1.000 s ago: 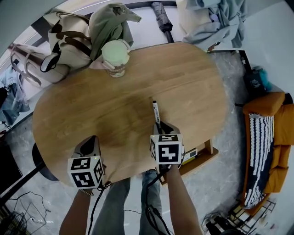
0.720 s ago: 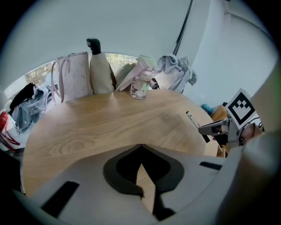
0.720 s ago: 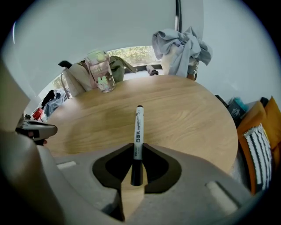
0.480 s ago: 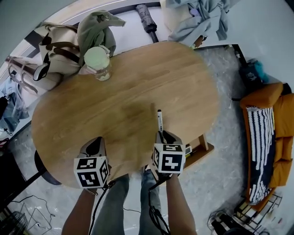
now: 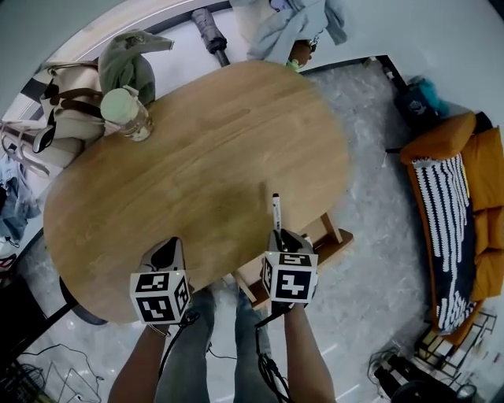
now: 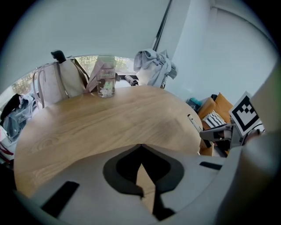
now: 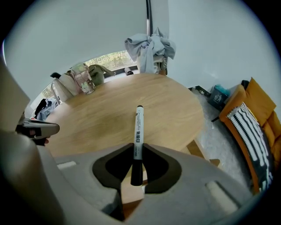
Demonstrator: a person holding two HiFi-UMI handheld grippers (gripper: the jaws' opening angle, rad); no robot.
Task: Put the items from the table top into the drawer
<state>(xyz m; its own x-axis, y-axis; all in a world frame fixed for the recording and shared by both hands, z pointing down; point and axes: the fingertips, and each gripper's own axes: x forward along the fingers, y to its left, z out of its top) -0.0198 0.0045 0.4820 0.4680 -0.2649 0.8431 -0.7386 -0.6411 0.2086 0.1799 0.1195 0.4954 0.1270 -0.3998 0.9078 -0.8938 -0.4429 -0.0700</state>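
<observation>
My right gripper (image 5: 278,238) is shut on a white marker (image 5: 276,211) with a black cap, which sticks forward over the near part of the wooden table (image 5: 197,149). The marker (image 7: 138,127) is clamped between the dark pads of the right gripper (image 7: 137,148). My left gripper (image 5: 164,256) hangs over the table's near edge, shut with nothing in it; the tips of the left gripper (image 6: 140,148) meet. An open wooden drawer (image 5: 335,238) juts out below the table edge, to the right of the right gripper. A jar with a pale green lid (image 5: 126,110) stands at the far left.
Bags (image 5: 63,118) and a green garment (image 5: 126,63) lean behind the jar. Clothes (image 5: 295,24) and a folded umbrella (image 5: 211,31) lie beyond the table. An orange sofa with a striped cushion (image 5: 449,220) stands on the right, with grey floor between.
Both grippers have drawn back across the table toward its near edge, the marker still in the right one. More of the drawer and the floor shows at the right.
</observation>
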